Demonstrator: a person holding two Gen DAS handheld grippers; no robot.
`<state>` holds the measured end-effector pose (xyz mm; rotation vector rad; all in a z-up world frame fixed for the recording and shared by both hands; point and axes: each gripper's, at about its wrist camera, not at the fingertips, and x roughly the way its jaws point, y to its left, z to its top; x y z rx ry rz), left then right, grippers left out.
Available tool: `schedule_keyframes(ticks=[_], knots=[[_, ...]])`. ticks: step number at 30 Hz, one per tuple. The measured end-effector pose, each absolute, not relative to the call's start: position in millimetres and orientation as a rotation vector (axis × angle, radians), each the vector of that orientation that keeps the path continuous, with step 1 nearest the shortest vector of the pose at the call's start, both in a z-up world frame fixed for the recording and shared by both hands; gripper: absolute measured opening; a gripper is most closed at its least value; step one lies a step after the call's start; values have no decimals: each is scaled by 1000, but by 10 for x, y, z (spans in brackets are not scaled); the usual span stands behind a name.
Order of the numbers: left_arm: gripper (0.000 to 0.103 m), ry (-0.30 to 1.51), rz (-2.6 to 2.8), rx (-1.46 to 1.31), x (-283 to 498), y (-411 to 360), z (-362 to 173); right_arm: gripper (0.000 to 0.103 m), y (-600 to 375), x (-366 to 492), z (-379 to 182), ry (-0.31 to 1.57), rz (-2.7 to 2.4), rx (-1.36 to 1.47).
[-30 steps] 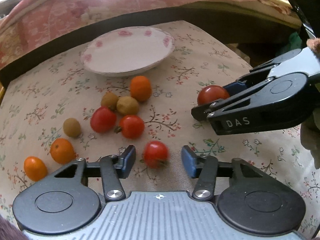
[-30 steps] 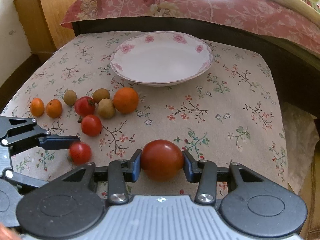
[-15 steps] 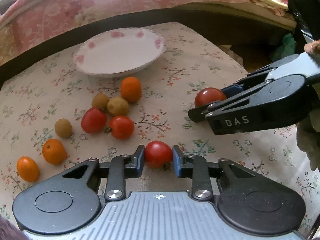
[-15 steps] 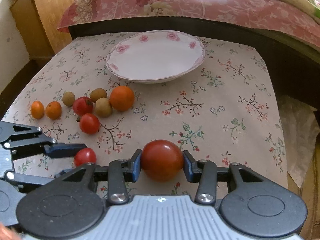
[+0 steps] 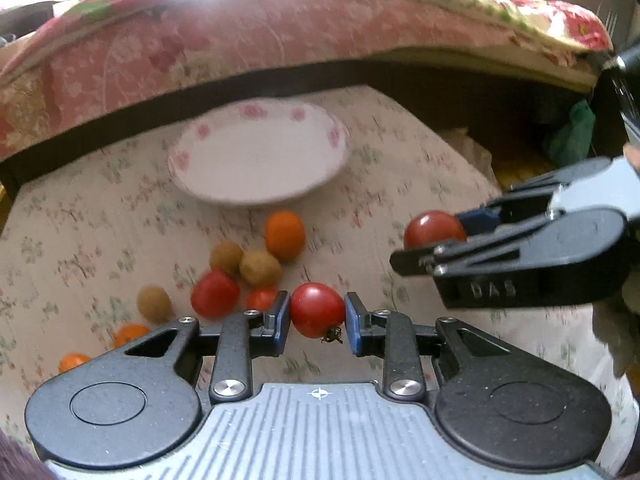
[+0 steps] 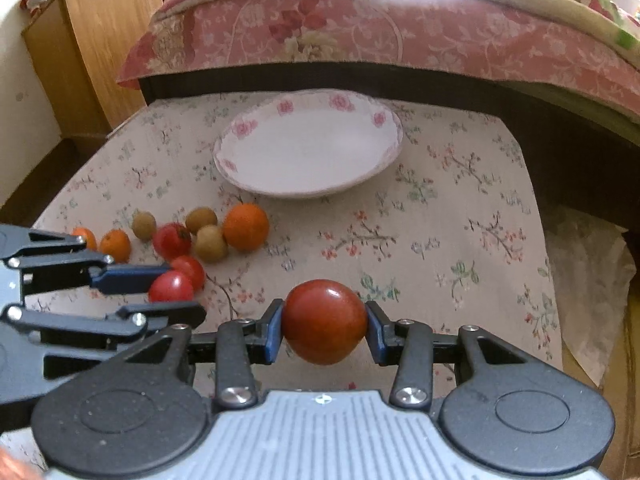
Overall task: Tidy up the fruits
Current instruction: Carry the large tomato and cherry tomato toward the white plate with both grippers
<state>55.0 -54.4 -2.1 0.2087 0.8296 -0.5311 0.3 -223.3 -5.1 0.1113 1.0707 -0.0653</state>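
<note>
We grip a small tomato point(image 5: 317, 310) in our left gripper point(image 5: 317, 316) and a big tomato point(image 6: 324, 321) in our right gripper point(image 6: 325, 326), both near the plate point(image 6: 384, 160).

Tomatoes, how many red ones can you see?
4. One big tomato in the right gripper, one small tomato in the left gripper, and two on the table: one by the brown fruits, one nearer. None seems hidden.

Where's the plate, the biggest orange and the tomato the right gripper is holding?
plate point(image 6: 240, 152): right wrist view, on its left rim.
biggest orange point(image 6: 245, 227): right wrist view, middle of its skin.
dark tomato point(image 6: 324, 320): right wrist view, its front face.
</note>
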Motion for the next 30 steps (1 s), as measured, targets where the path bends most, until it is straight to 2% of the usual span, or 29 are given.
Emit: schedule_keyframes(ticks=[11,30], knots=[[36,774,-475,160,1094,-572,214,43,-2352,497,98,988,-70,109],[37,784,-439,174,1483,-636,51,43,-2503,934,-121,988,-68,108]])
